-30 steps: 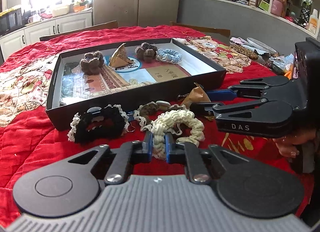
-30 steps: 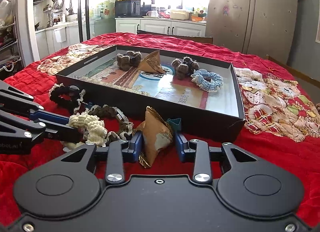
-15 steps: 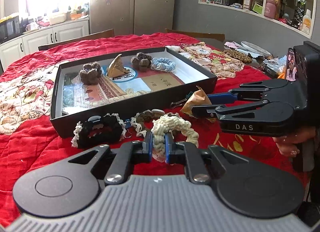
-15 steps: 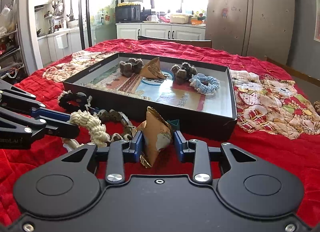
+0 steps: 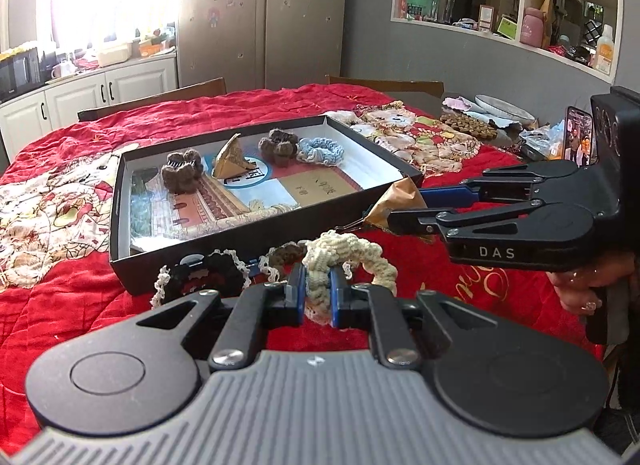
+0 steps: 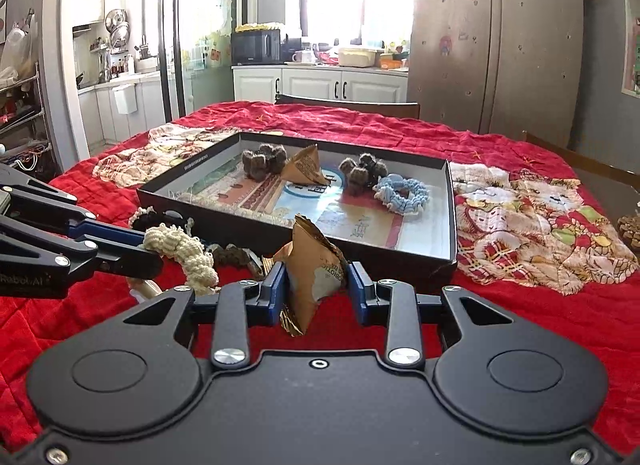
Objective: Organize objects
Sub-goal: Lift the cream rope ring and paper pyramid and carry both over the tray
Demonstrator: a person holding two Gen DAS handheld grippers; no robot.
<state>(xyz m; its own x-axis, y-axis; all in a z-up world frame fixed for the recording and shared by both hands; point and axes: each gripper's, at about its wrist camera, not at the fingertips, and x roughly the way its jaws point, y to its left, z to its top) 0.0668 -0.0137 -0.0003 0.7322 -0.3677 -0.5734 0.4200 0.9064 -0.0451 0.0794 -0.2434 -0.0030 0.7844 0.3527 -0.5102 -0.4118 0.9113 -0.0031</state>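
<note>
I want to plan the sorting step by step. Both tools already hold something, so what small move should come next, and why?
Probably carry both forward over the black box's near wall. The left tool grips the cream scrunchie, the right tool the brown paper packet, both short of it; a similar packet and scrunchie lie inside.

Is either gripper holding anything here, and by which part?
The left gripper pinches one side of the cream scrunchie. The right gripper clamps the brown pyramid packet across its lower body.
</note>
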